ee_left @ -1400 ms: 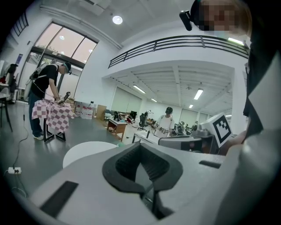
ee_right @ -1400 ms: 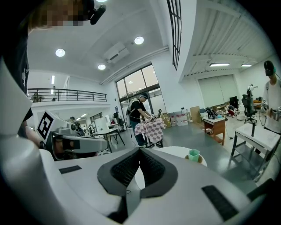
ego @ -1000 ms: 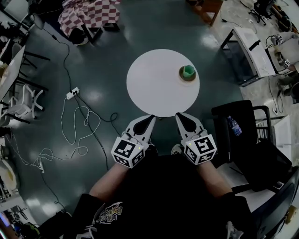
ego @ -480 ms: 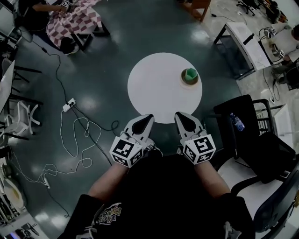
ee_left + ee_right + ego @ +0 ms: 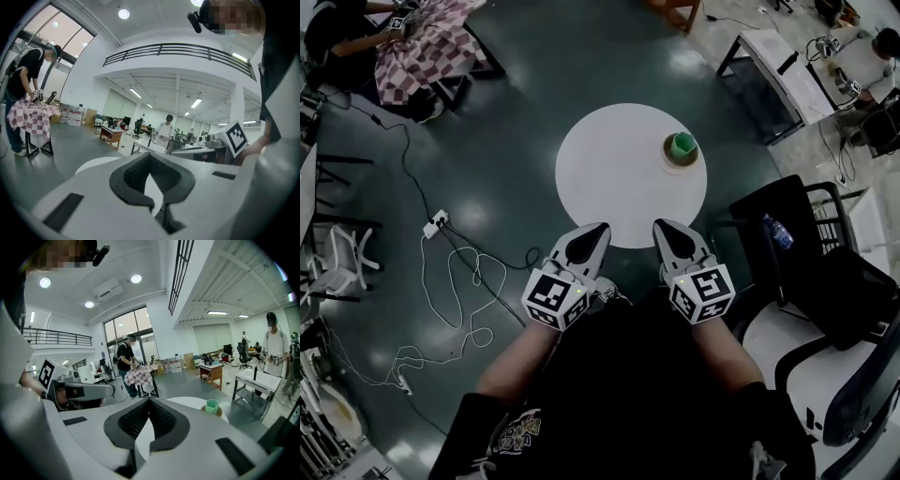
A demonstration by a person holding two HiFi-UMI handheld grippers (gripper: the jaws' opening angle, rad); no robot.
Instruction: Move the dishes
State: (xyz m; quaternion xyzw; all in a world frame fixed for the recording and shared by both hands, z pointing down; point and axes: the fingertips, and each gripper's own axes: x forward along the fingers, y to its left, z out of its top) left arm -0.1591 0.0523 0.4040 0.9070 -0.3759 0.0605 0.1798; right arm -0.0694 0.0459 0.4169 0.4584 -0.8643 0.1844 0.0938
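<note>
I have edged both hands forward since a second ago
My left gripper (image 5: 596, 228) and right gripper (image 5: 660, 225) sit side by side over the near rim of the round white table (image 5: 619, 178), tilted slightly down, jaws together and empty; the green hexagonal cup (image 5: 681, 144) on its round tan saucer (image 5: 680, 162) stands far right, well apart
</note>
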